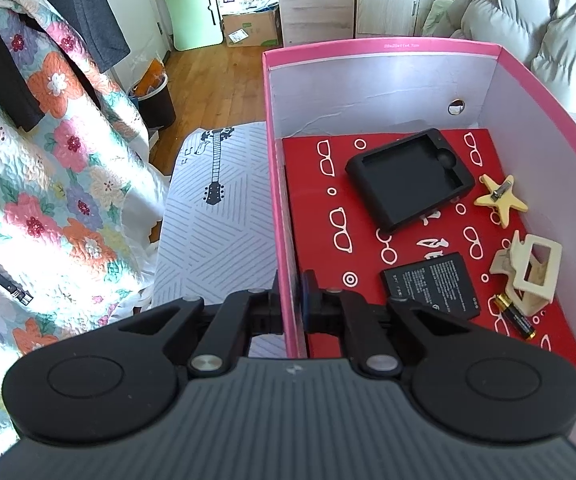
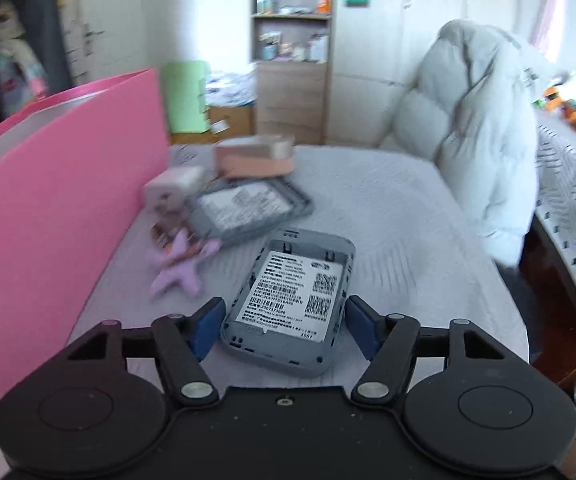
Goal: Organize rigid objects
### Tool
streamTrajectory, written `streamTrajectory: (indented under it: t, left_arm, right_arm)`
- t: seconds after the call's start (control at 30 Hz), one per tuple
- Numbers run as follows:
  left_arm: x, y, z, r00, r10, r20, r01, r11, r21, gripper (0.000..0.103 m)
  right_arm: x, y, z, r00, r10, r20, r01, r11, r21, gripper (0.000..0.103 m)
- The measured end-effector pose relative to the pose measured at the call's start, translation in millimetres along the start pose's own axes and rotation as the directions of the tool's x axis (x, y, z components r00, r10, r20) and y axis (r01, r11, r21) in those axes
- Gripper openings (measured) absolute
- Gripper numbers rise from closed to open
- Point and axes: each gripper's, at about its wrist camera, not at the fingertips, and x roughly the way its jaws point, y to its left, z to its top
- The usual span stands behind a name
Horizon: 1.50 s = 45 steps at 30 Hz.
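Your left gripper [image 1: 293, 300] is clamping the pink box [image 1: 388, 46] side wall between its jaws. Your right gripper [image 2: 282, 330] is straddling the grey device shell [image 2: 292, 304] lying on the bed [image 2: 388, 208], jaws open, just beside the box.

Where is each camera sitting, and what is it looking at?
Left wrist: sits on the left tongs, clamped on the pink box wall, looking down into it at a black tray, battery pack and star clip.
Right wrist: sits on the right tongs, open around a grey device shell on the bed, facing shelves.
Both show the pink box, only tongs, no hands.
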Motion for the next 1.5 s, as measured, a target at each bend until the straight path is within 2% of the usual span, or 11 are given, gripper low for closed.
streamTrajectory:
  t: [0.1, 0.2, 0.3, 0.4, 0.57, 0.8, 0.97, 1.07, 1.27, 1.4, 1.5]
  left_arm:
    - [-0.1, 2.2, 1.2, 1.000, -0.010, 0.005, 0.010, 1.000, -0.012, 0.006]
    - [0.6, 1.9, 1.4, 1.000, -0.008, 0.005, 0.008, 1.000, -0.009, 0.006]
    - [0.2, 0.8, 0.6, 1.000, -0.003, 0.003, 0.003, 1.000, -0.003, 0.006]
    - [0.0, 0.4, 0.2, 1.000, -0.001, 0.003, 0.001, 1.000, 0.000, 0.006]
    - [-0.4, 1.9, 0.0, 1.000, -0.010, 0.008, 0.010, 1.000, -0.012, 0.006]
    - [0.0, 4.5, 0.1, 1.000, -0.021, 0.013, 0.021, 0.999, -0.028, 0.006]
    - [0.4, 6.7, -0.7, 0.999, -0.029, 0.019, 0.030, 0.999, -0.043, 0.005]
    - [-0.5, 8.3, -1.7, 0.999, -0.034, 0.028, 0.036, 0.998, -0.056, 0.004]
    - [-4.2, 9.1, -3.9, 0.998, -0.033, 0.052, 0.037, 0.997, -0.065, 0.003]
    - [-5.8, 9.8, -4.9, 0.997, -0.034, 0.065, 0.039, 0.997, -0.069, 0.003]
    - [-5.6, 10.4, -4.1, 0.997, -0.036, 0.066, 0.041, 0.997, -0.072, 0.003]
  right_arm:
    - [-6.7, -2.7, -1.8, 1.000, 0.007, -0.020, -0.007, 1.000, 0.016, 0.068]
    - [0.0, -0.7, 2.4, 1.000, 0.014, -0.020, -0.013, 1.000, 0.024, 0.080]
    - [14.5, 7.2, 8.3, 1.000, -0.013, 0.000, 0.013, 1.000, -0.002, 0.083]
    - [21.2, 10.7, 12.6, 0.998, -0.028, 0.048, 0.026, 0.999, 0.024, 0.065]
    - [15.0, 16.3, 10.4, 0.997, -0.063, 0.041, 0.061, 0.996, 0.061, 0.064]
    - [-26.4, 24.4, 17.2, 0.992, -0.047, 0.120, 0.043, 0.998, 0.038, 0.064]
    - [-72.7, 43.3, 43.6, 0.972, 0.060, 0.227, -0.056, 0.998, -0.021, 0.064]
    - [-92.6, 63.3, 65.1, 0.951, 0.196, 0.241, -0.178, 0.980, -0.095, 0.065]
    - [-82.6, 106.6, 94.3, 0.902, 0.411, 0.134, -0.379, 0.901, -0.211, 0.065]
    - [-53.0, 128.2, 96.1, 0.905, 0.425, 0.024, -0.411, 0.887, -0.208, 0.065]
    - [-31.0, 139.2, 100.7, 0.888, 0.453, -0.079, -0.460, 0.866, -0.198, 0.065]
